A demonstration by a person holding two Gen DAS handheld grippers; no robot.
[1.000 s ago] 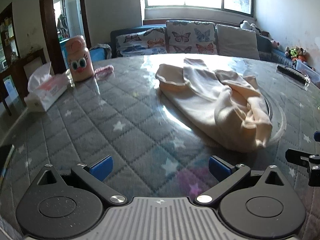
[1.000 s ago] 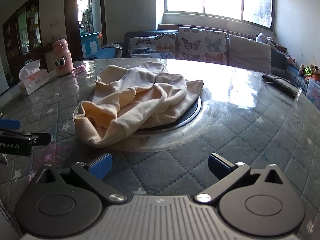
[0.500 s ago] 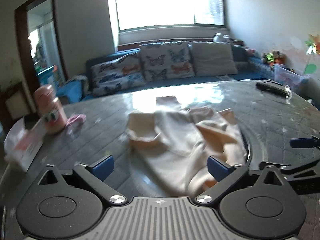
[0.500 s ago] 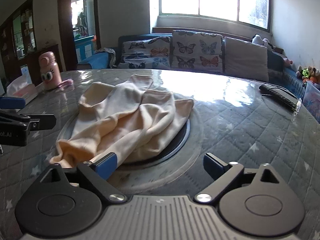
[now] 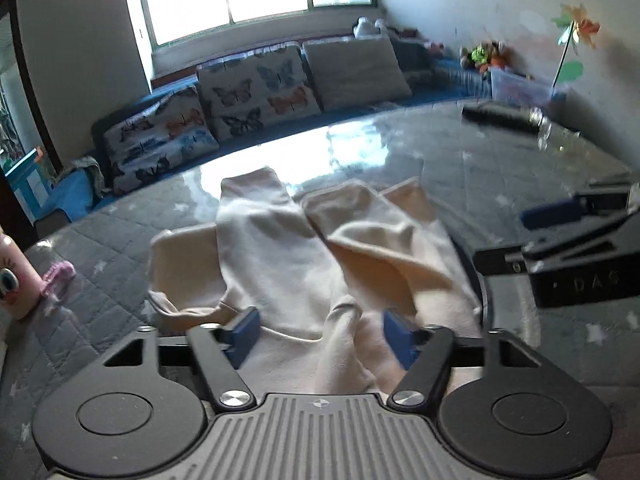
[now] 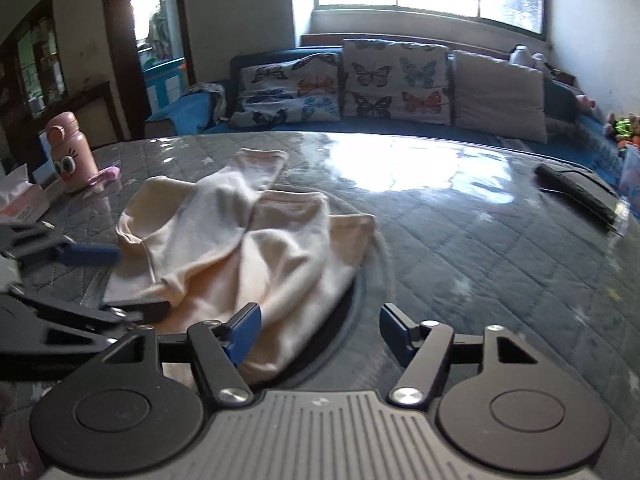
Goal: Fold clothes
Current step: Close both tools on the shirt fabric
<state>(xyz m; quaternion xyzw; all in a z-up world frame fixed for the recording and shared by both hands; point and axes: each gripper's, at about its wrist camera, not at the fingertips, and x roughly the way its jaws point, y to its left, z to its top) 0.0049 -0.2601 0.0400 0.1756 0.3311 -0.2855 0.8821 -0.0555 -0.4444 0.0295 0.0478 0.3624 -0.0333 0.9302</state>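
Note:
A crumpled cream garment [image 5: 320, 264] lies in a heap on the round glass-topped table [image 5: 520, 168], partly over the dark turntable ring [image 6: 356, 292]. My left gripper [image 5: 322, 334] is open just over the garment's near edge, with cloth between its blue pads but not pinched. In the right wrist view the same cream garment [image 6: 240, 248] lies ahead and to the left. My right gripper [image 6: 320, 332] is open at the garment's right edge; its left pad touches the cloth. Each gripper shows in the other's view: the right one [image 5: 568, 216], the left one [image 6: 80, 256].
A pink cartoon-eyed bottle [image 6: 70, 152] and a tissue box [image 6: 20, 200] stand at the table's left. A dark remote [image 6: 580, 196] lies at the far right. A sofa with butterfly cushions [image 6: 360, 80] runs behind the table under a bright window.
Both grippers have moved in toward the garment from the near edge of the table. The left gripper swung right and now hangs over the cloth. The garment itself lies as before.

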